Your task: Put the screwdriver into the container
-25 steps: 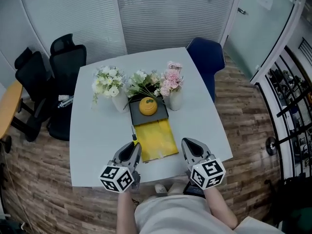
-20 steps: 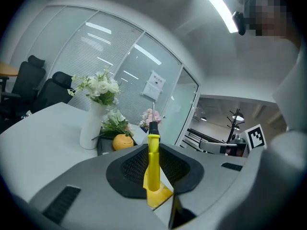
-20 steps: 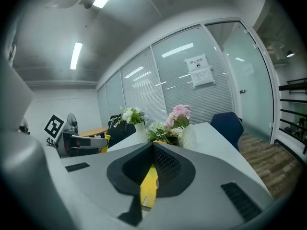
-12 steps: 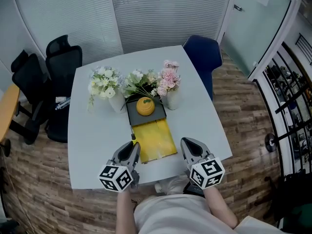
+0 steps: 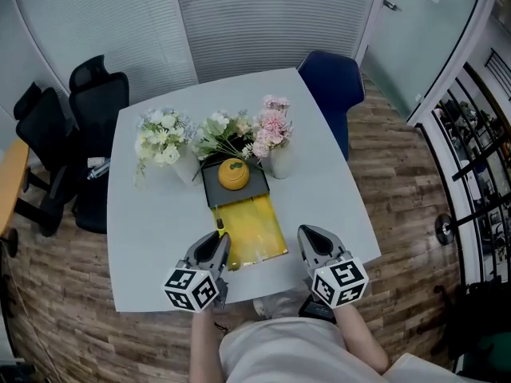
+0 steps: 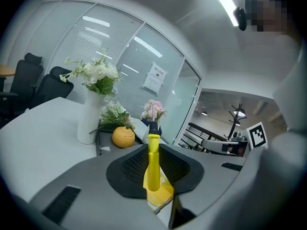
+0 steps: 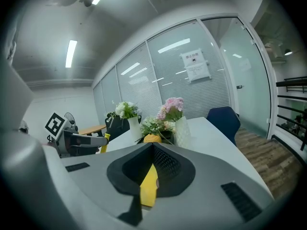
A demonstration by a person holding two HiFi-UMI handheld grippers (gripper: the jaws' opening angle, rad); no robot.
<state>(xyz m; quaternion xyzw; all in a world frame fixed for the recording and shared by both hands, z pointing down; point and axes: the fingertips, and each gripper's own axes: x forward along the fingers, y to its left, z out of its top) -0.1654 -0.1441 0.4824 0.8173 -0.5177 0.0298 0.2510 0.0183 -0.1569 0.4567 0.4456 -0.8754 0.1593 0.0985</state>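
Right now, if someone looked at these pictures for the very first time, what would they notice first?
Probably the bright yellow sheet in the middle of the white table, with a round orange thing on a dark tray just behind it. Beside the tray stand vases of white flowers and pink flowers. Near the table's front edge, the left gripper holds a yellow-handled screwdriver that pokes out past its fingers.

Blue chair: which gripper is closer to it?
Right. The chair stands across the table, almost straight ahead of the right gripper. The left gripper, holding the screwdriver, is farther away, off to the chair's left.
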